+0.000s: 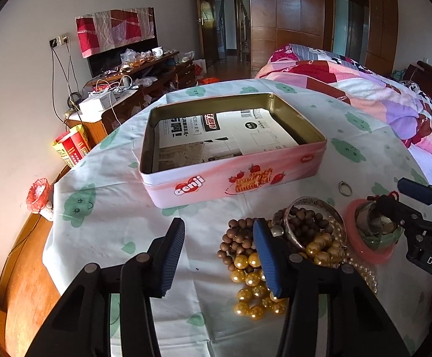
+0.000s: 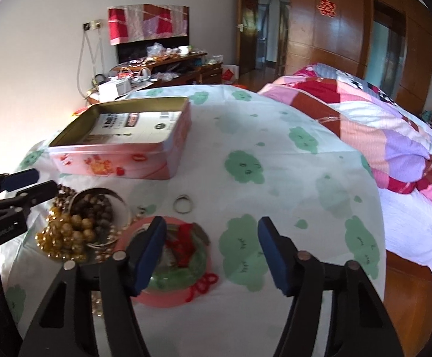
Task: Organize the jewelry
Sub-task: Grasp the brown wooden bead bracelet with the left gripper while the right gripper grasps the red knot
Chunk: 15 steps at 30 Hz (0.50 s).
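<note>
An open pink Genji tin (image 1: 234, 184) stands on the table, also in the right wrist view (image 2: 144, 163), with printed cards inside. In front of it lies a jewelry pile: brown wooden beads (image 1: 239, 238), gold beads (image 1: 254, 285), a silver bangle (image 1: 314, 205), pearls, a small ring (image 1: 344, 189) (image 2: 182, 203), and pink and green bangles with a red cord (image 1: 370, 238) (image 2: 180, 264). My left gripper (image 1: 219, 255) is open and empty, its right finger over the beads. My right gripper (image 2: 213, 253) is open and empty, its left finger over the bangles.
The round table has a white cloth with green clouds (image 2: 245, 166). A bed with a patchwork quilt (image 2: 394, 136) is on the right. A cluttered wooden dresser (image 1: 144, 80) stands by the far wall. A red tin (image 1: 71, 148) sits off the table's left edge.
</note>
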Motion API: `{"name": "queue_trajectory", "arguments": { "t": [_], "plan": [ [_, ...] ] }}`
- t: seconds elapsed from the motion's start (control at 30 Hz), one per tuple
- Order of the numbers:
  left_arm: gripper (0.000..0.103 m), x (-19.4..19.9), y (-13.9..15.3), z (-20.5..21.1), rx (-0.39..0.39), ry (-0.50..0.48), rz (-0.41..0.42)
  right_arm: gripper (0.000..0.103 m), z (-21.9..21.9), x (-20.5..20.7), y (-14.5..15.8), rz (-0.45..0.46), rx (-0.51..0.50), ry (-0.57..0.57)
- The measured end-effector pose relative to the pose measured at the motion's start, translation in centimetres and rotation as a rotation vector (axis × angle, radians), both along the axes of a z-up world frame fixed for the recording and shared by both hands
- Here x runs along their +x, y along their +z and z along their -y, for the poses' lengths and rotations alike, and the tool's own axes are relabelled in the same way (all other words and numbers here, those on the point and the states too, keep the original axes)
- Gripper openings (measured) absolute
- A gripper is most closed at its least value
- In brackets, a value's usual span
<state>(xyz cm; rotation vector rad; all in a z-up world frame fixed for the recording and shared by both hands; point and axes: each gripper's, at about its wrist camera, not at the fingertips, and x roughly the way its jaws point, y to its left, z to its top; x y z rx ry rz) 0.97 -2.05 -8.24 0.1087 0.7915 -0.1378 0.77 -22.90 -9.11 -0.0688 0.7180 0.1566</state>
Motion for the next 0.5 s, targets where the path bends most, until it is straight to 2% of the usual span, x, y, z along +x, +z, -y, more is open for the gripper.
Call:
{"name": "queue_trajectory", "arguments": {
  "t": [0.1,0.13,0.17,0.2,0.23,0.3,0.37,0.5],
  "plan": [
    [0.046,0.3,-0.3,-0.3,-0.028,-0.003,-0.022,0.041,-0.2,-0.1,-0.1,-0.007,0.026,0.030],
    [0.042,0.3,-0.3,-0.4,-0.032,-0.004,-0.024,0.031,-0.3,-0.1,-0.1,-0.009,0.034,0.040],
    [0.031,0.3,-0.4,-0.4,-0.035,-0.008,-0.026,0.024,-0.4,-0.1,-0.1,-0.008,0.037,0.051],
    [0.026,0.4,-0.4,-0.4,-0.046,-0.016,-0.032,0.013,-0.5,-0.1,-0.1,-0.007,0.034,0.058],
    [0.025,0.3,-0.5,-0.3,-0.056,-0.022,-0.035,0.008,-0.6,-0.2,-0.1,-0.007,0.033,0.065],
    [0.010,0.3,-0.5,-0.4,-0.069,-0.031,-0.038,0.006,-0.7,-0.3,-0.1,-0.005,0.046,0.079],
    [0.000,0.2,-0.3,-0.5,-0.078,-0.034,-0.027,0.005,-0.4,-0.4,0.2,0.008,0.068,0.080],
    [0.000,0.1,0.6,-0.9,-0.098,-0.036,0.006,0.003,0.4,-0.7,1.7,0.062,0.107,0.072]
  ]
}}
